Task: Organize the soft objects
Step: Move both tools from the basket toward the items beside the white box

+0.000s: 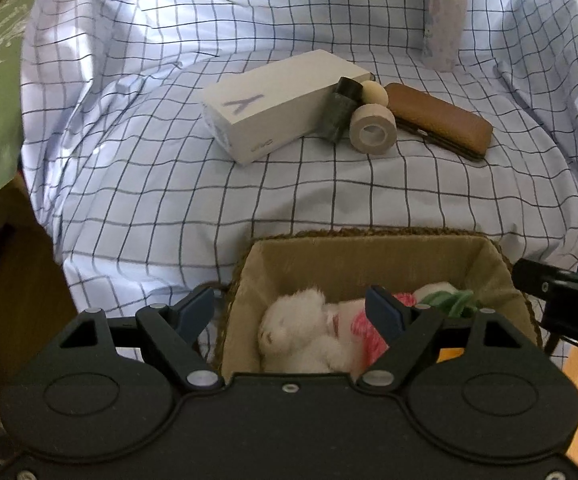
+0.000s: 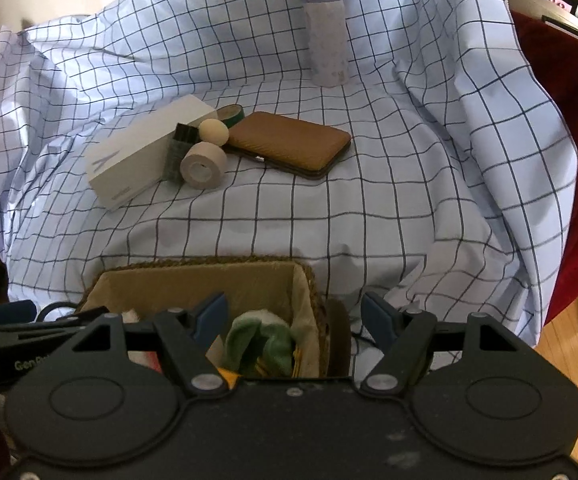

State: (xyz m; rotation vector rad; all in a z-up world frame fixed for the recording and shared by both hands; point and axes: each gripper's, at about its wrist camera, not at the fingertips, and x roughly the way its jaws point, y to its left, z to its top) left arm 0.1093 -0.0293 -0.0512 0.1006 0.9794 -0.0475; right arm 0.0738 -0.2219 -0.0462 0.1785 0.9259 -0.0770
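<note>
A woven basket (image 1: 369,236) with a beige lining stands at the near edge of the checked cloth. Inside lie a white plush toy (image 1: 301,332), a pink and white soft item (image 1: 363,326) and a green soft cloth (image 1: 449,304). My left gripper (image 1: 291,310) is open and straddles the basket's left wall, one finger outside and one over the toys. My right gripper (image 2: 295,316) is open astride the right wall of the basket (image 2: 209,262), with the green cloth (image 2: 261,344) just below its inner finger. Neither holds anything. Each view shows the other gripper at its edge.
Further back on the checked cloth (image 1: 329,192) lie a white box (image 1: 273,116), a dark bottle (image 1: 339,112), a beige tape roll (image 1: 373,130), a cream ball (image 1: 375,94) and a brown case (image 1: 441,122). A lilac bottle (image 2: 327,32) stands behind. Red fabric (image 2: 569,120) hangs at right.
</note>
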